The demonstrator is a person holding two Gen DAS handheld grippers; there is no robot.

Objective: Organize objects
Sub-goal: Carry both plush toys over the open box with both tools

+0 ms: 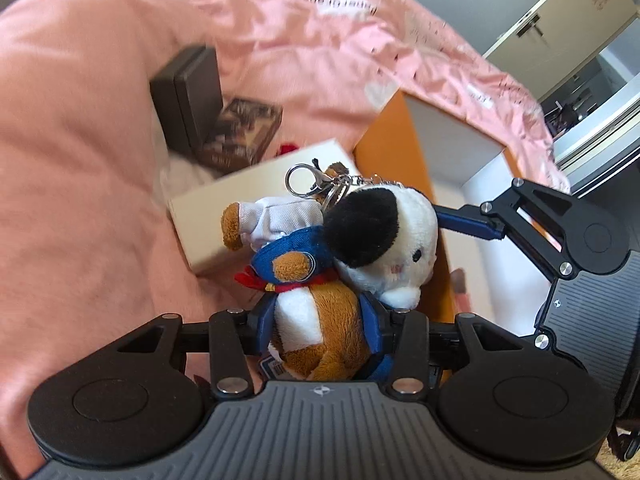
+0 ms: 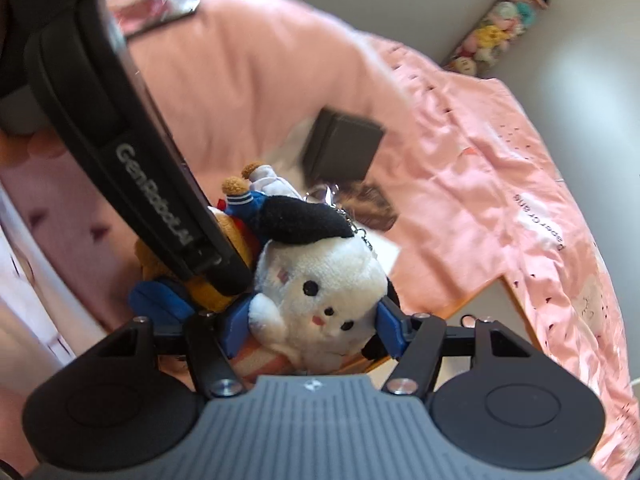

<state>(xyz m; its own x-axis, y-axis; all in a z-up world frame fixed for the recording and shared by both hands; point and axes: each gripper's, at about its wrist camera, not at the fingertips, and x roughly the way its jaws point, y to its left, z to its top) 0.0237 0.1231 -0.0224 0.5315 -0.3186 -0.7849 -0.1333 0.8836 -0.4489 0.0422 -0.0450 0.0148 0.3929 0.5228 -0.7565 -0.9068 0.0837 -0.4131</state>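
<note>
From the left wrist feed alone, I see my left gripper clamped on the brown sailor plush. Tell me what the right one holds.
Observer: The right gripper is shut on the white dog plush, squeezing its head.
Operator: Confirm the dog's face.
Observer: It faces the right camera, both eyes visible, black ear on top.
Operator: Report what lies beyond the bed.
Observer: Stuffed toys hang along the grey wall.
Operator: Check the pillow end.
Observer: A flat dark packet lies on the pink bedding.
</note>
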